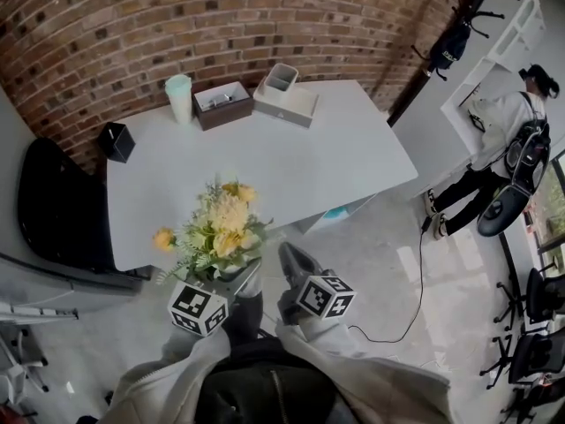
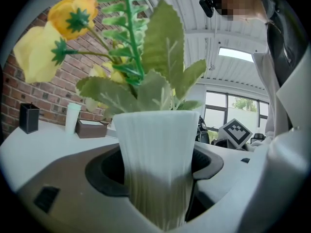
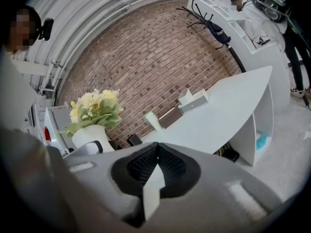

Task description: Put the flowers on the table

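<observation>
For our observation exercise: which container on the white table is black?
The square holder at the left edge of the table; the cup is pale green, the box brown, the tray whitish.

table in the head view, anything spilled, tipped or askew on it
Nothing stands out. On the table, the cup, brown box, white box and black holder all stand upright, with no spill. The vase of flowers is not on it: the left gripper holds it upright.
</observation>
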The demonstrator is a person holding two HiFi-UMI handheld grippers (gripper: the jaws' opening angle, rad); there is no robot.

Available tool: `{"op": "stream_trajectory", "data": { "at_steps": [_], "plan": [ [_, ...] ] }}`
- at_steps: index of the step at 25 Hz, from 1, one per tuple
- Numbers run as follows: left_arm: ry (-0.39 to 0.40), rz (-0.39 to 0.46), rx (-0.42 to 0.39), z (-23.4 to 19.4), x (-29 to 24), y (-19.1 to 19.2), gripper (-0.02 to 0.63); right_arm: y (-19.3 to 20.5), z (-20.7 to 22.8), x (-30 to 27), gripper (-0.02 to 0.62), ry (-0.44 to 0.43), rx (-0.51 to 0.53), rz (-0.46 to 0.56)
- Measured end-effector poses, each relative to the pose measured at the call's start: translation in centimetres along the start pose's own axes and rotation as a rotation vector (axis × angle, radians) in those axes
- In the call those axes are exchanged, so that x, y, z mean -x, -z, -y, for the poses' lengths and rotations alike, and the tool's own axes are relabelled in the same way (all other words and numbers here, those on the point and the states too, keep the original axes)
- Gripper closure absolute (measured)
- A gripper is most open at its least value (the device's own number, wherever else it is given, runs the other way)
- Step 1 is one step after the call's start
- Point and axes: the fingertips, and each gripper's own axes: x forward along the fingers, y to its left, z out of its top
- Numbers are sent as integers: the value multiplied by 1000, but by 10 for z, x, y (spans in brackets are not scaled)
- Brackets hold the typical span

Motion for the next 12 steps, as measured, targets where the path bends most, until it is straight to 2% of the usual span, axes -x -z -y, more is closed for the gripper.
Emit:
{"op": "stream_trajectory", "data": {
  "at_steps": [12],
  "plan": [
    [-17,-7,8,-71,-82,-32,259,-56,33,-81,595,-1,3,-39]
  ]
}}
